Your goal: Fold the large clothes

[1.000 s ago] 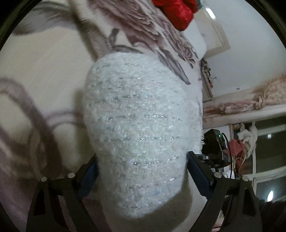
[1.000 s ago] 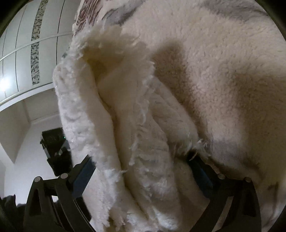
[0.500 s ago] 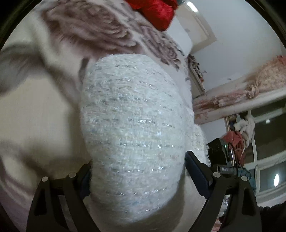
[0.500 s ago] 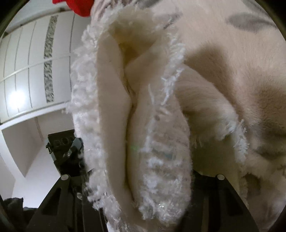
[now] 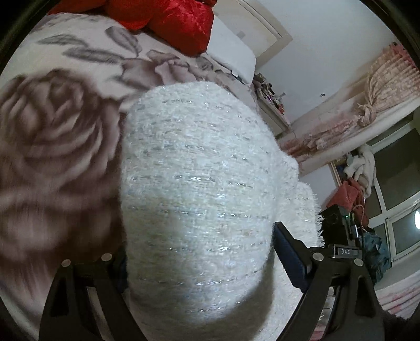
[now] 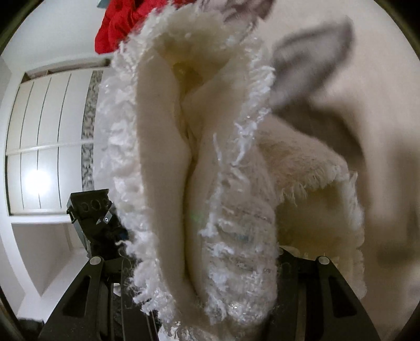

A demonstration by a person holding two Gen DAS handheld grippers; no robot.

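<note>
A bed covered by a cream blanket printed with large grey-brown roses [image 5: 55, 147] fills the left and upper part of the left wrist view, and its far edge runs toward a white pillow [image 5: 233, 60] and a red cushion [image 5: 170, 23] at the head. To the right of the bed there is open room up to a window with a tied pink curtain [image 5: 380, 86]. In the right wrist view the blanket [image 6: 354, 131] spreads to the right, and a white panelled wardrobe [image 6: 44, 147] stands across open space on the left. The white fuzzy sweater [image 5: 199, 199], knit with silver threads, is lifted above the blanket. A thick fold of it bulges between the fingers of the left gripper [image 5: 197, 265], which stand wide and press it on both sides. The right gripper [image 6: 207, 262] has just been closing and now clamps a bunched, fringed edge of the sweater [image 6: 199, 162] between its fingers, with more hem hanging to the right.
</note>
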